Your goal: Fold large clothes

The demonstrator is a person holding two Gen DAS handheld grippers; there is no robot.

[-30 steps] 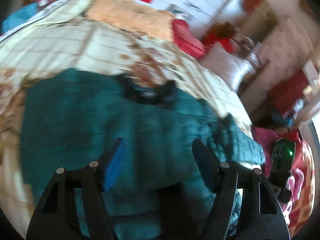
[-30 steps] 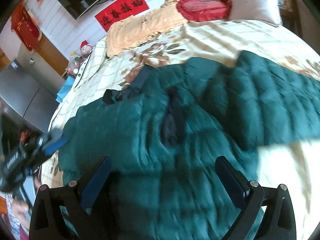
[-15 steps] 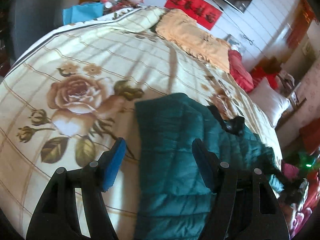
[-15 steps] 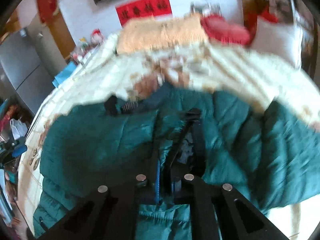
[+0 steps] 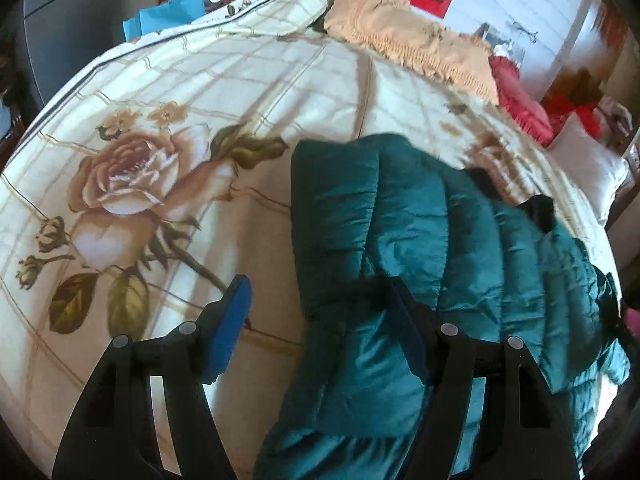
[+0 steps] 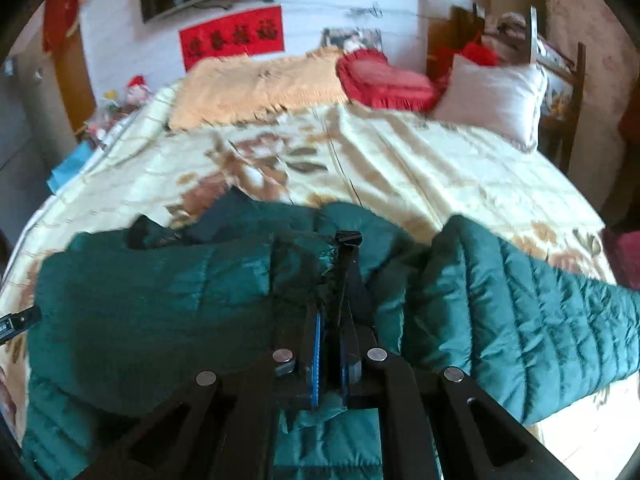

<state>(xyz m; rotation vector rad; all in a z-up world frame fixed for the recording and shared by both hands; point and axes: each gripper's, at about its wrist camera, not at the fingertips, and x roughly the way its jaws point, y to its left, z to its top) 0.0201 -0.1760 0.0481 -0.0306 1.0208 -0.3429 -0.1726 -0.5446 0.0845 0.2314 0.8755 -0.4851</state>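
Note:
A dark green quilted jacket [image 5: 420,240] lies spread on a bed with a floral cream bedspread [image 5: 200,100]. In the left wrist view my left gripper [image 5: 320,320] is open and points down at the jacket's left edge. Its blue-padded left finger [image 5: 234,320] is over bare bedspread and its right finger [image 5: 404,328] is over the green fabric, neither pad pressing on it. In the right wrist view the jacket [image 6: 140,300] fills the near half of the bed, one sleeve [image 6: 520,304] spread to the right. My right gripper [image 6: 332,320] is shut on the jacket's front edge by the black zipper strip [image 6: 348,248].
At the head of the bed lie an orange blanket [image 6: 260,84], a red cushion [image 6: 384,80] and a white pillow [image 6: 492,96]. A blue item [image 5: 168,16] and toys sit by the far left side. The bedspread [image 6: 420,160] beyond the jacket is flat.
My right gripper went from wide open over the jacket's middle to shut on its front edge. My left gripper swung from over the jacket's body to its left edge, lower and closer to the bed.

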